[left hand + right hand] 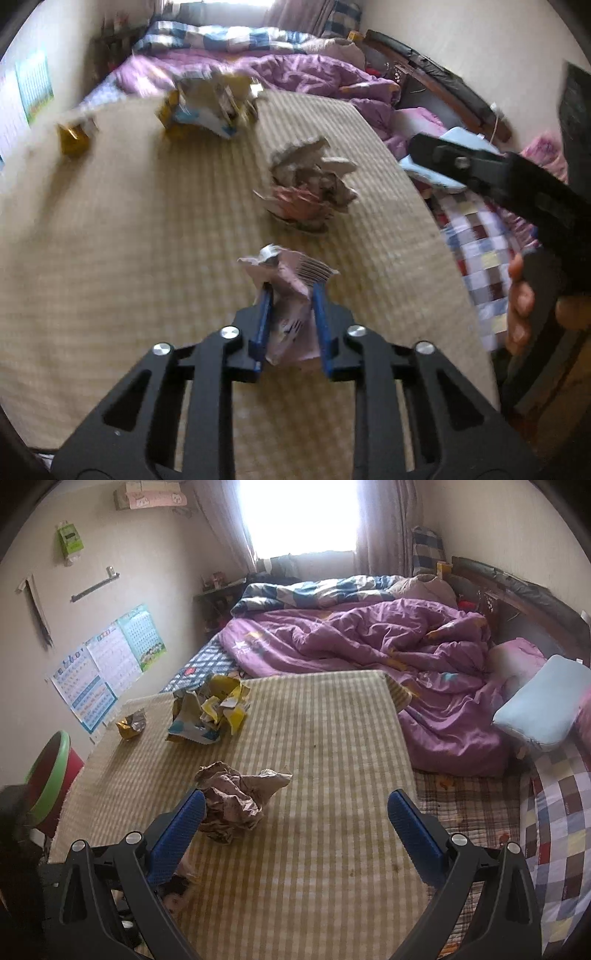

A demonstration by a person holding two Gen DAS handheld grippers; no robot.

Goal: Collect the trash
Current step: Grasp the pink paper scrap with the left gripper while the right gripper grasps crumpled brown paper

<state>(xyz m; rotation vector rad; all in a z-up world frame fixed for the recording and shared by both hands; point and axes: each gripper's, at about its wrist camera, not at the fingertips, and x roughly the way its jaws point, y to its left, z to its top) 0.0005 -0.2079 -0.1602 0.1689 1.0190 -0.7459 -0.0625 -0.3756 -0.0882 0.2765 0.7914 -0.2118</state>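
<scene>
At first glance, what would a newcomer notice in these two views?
The left gripper is shut on a crumpled pinkish wrapper just above the striped mat. Past it on the mat lie a crumpled brown paper ball and, farther off, a yellow and white torn package. The right gripper is open, holding nothing.

On the mat I see a paper wad nearest me, torn packaging behind it (a small wrapper to its left), and the bed beyond.
</scene>
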